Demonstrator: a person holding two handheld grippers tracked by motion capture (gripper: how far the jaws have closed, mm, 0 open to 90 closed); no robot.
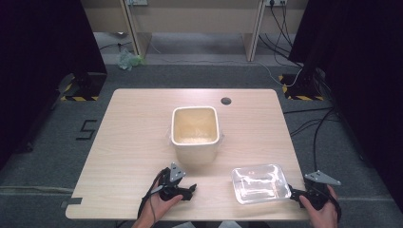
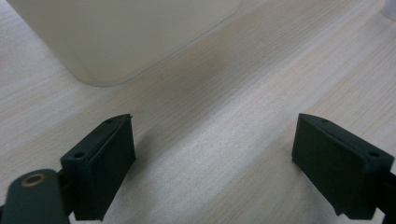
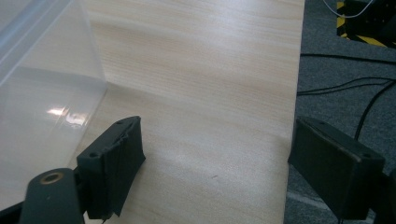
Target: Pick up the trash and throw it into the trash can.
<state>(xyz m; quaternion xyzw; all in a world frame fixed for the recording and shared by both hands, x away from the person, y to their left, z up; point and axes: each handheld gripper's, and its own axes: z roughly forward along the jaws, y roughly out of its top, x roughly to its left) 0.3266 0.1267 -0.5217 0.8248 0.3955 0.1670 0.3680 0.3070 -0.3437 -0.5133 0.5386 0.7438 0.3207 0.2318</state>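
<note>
Standing near the middle of the wooden worktop (image 1: 128, 137) is a tall cream tub (image 1: 195, 133), open at the top, with pale contents at its bottom. A clear plastic box (image 1: 260, 183) lies near the worktop's near right corner. The left claw (image 1: 189, 190), held by a hand (image 1: 159, 202) at the near edge, rests just near of the tub with its jaws wide apart and nothing between them. The right claw (image 1: 295, 194) sits at the near right edge, just right of the clear box, jaws also spread apart and empty. Cables (image 1: 316, 128) trail across the grey floor on the right.
</note>
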